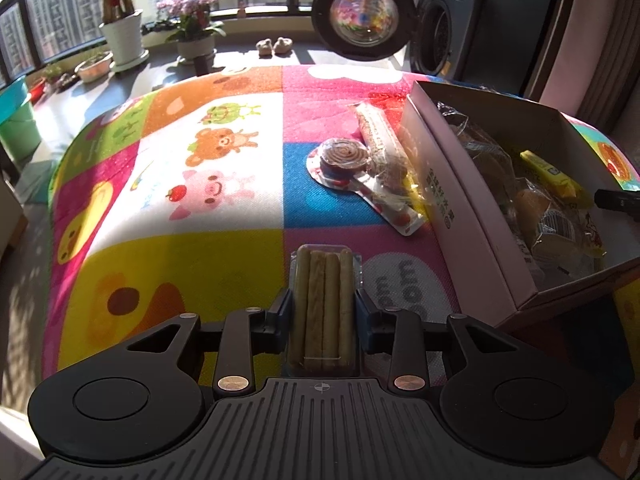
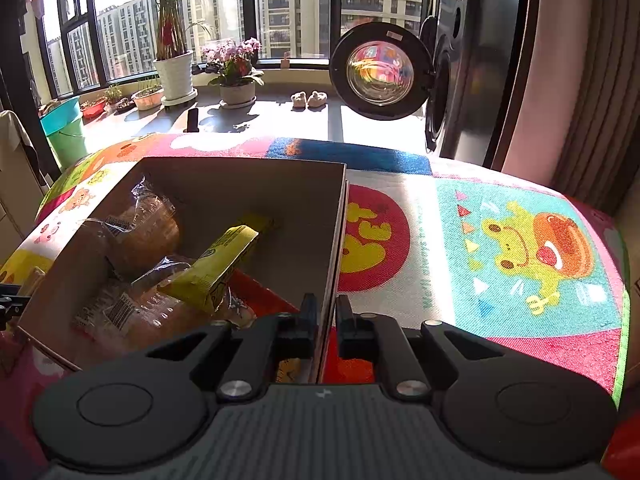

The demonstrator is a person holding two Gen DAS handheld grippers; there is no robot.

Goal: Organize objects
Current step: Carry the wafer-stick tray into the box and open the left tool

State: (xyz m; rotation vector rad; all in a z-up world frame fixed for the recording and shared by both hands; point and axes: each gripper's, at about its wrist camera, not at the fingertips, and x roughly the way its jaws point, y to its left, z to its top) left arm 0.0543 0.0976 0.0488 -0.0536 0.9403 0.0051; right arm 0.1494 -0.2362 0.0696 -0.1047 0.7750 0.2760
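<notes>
My left gripper [image 1: 323,306] is shut on a clear pack of biscuit sticks [image 1: 325,304], which it holds just above the colourful cartoon mat [image 1: 192,208]. Farther off on the mat lie a wrapped spiral lollipop [image 1: 345,157] and a long wrapped snack bar [image 1: 378,136], both beside the pink cardboard box [image 1: 452,208]. My right gripper [image 2: 328,312] is shut on the right wall of that box [image 2: 338,236]. Inside the box are wrapped buns [image 2: 136,228] and a yellow snack packet [image 2: 218,264].
The mat covers a raised surface whose edges fall away on the left and far side. Behind it are potted plants [image 1: 122,36], small slippers [image 1: 274,46], a green bucket [image 1: 16,120] and a washing machine with its round door open [image 1: 362,14].
</notes>
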